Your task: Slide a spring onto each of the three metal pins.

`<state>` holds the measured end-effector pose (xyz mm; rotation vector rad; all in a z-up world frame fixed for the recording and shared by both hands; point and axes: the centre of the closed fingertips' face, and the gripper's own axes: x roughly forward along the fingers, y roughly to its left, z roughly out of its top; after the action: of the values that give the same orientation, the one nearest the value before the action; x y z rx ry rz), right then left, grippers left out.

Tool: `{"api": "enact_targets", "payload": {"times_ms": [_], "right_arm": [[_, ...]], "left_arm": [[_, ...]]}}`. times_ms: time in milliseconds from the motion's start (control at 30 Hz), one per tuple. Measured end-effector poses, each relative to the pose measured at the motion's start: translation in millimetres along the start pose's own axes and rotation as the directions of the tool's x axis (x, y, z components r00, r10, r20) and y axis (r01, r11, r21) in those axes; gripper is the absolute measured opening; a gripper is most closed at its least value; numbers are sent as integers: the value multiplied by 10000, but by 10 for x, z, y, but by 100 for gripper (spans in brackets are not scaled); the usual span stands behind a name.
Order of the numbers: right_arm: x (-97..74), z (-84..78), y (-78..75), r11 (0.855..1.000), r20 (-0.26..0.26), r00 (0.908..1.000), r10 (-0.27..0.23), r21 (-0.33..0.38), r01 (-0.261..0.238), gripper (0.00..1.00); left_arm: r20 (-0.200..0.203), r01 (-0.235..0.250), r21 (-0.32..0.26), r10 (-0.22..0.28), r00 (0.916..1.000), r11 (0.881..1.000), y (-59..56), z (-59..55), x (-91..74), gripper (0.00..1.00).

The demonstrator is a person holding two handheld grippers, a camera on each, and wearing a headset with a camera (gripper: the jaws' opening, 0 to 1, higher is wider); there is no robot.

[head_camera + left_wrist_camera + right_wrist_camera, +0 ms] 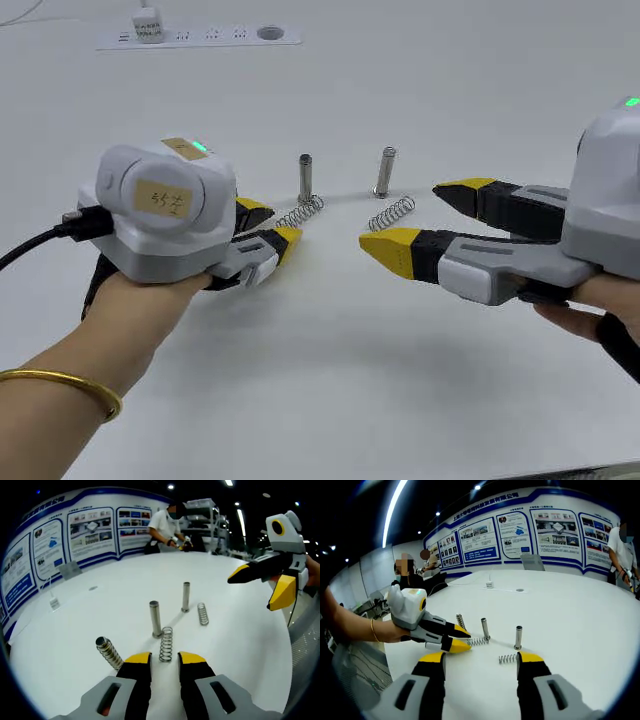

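Two bare metal pins (306, 177) (385, 172) stand upright on the white table (330, 380). A loose spring (300, 212) lies at the foot of the left pin, and a second spring (391, 213) lies by the right pin. A third pin (109, 652) carries a spring and leans just left of the left gripper's jaws. My left gripper (272, 222) is open by a narrow gap, the near end of the first spring (166, 644) at its tips, untouched. My right gripper (425, 215) is wide open around the second spring (507, 658), not touching it.
A white power strip (200, 37) with a plug (147, 22) lies at the table's far edge. A black cable (30, 245) trails left from the left gripper. People stand at the far side of the table (167, 522) (407, 570).
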<state>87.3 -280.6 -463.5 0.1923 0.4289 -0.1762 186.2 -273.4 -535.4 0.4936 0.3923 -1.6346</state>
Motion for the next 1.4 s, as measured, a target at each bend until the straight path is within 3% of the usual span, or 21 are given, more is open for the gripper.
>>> {"api": "enact_targets", "payload": {"times_ms": [167, 667, 1100, 1267, 1400], "right_arm": [[3, -6, 12, 10000, -62, 10000, 23, 41, -23, 59], [1, 4, -16, 9997, -84, 10000, -45, 252, 47, 59], [-9, 56, -19, 9990, 125, 9999, -52, 436, 46, 60], [-10, 96, -12, 9974, 356, 9994, 4, 716, -30, 59], [-3, 153, 7, 9947, 635, 9979, 109, 1017, -174, 59]], "left_arm": [[-187, 4, 73, -3, 9998, 10000, -2, -29, 15, 19], [-237, 114, -3, -114, 9997, 9999, -19, -15, 36, 11], [-518, 191, -424, -213, 9984, 9989, -26, -51, -28, 10], [-268, 292, -581, -308, 9992, 9979, -80, 15, -130, 10], [328, 441, -1213, -404, 9986, 9916, -125, 149, -227, 10]]}}
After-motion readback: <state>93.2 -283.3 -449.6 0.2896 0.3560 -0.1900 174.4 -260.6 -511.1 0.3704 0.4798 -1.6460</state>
